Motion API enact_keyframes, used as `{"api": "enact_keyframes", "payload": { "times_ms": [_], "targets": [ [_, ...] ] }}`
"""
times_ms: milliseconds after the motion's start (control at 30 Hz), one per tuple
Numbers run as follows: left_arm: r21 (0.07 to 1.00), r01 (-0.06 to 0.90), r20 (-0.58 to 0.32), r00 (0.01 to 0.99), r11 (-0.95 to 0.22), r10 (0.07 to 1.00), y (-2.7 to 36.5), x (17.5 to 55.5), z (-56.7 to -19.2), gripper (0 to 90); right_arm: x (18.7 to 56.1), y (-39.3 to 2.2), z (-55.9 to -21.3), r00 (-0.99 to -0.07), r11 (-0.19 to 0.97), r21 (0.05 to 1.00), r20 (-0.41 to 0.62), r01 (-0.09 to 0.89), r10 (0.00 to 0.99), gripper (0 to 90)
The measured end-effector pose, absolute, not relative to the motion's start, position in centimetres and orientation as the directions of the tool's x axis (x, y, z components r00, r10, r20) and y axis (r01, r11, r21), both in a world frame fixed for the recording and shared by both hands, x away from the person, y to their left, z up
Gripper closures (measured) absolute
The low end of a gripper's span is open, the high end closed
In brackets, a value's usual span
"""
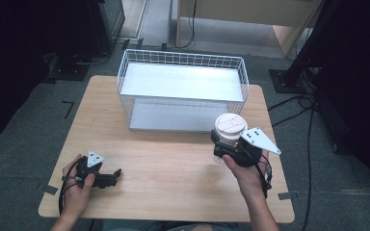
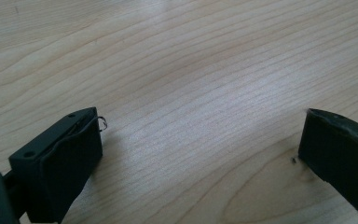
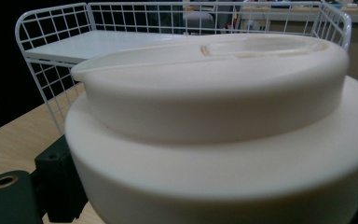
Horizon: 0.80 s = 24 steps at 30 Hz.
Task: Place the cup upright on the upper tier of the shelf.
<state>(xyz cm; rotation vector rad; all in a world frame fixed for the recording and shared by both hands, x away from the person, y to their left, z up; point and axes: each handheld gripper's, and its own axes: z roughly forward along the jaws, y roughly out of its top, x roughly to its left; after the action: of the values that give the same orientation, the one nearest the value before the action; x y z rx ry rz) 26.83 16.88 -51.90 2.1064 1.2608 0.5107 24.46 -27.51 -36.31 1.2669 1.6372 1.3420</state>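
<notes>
A: How far along was it?

B: About midway, I'd judge. Nearest the person, the left gripper (image 1: 110,179) rested on the bench (image 1: 173,168) with its jaws spread wide and nothing between them. The right gripper (image 1: 229,150) was clamped on the cup (image 1: 230,128), a white lidded one, held upright above the bench's right side, just in front of the basket (image 1: 183,91).

A: So the pick-up was done?

B: It looked so. Carrying the cup on and setting it down seemed to remain.

A: And the containers?

B: The cup's lid was on, so its contents couldn't be told. Farther back, the wire basket held nothing; its white shelf and floor lay bare.
</notes>
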Motion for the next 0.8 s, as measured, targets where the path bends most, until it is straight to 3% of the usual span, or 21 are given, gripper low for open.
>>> {"api": "enact_keyframes", "payload": {
  "times_ms": [800],
  "targets": [
    [0.683,0.642,0.01,0.468,-0.348,0.884,16.9,26.8,-51.9,0.0,25.8,-26.2,-32.4,-0.297,-0.01,0.991,0.05,0.134,0.954,9.2]
  ]
}}
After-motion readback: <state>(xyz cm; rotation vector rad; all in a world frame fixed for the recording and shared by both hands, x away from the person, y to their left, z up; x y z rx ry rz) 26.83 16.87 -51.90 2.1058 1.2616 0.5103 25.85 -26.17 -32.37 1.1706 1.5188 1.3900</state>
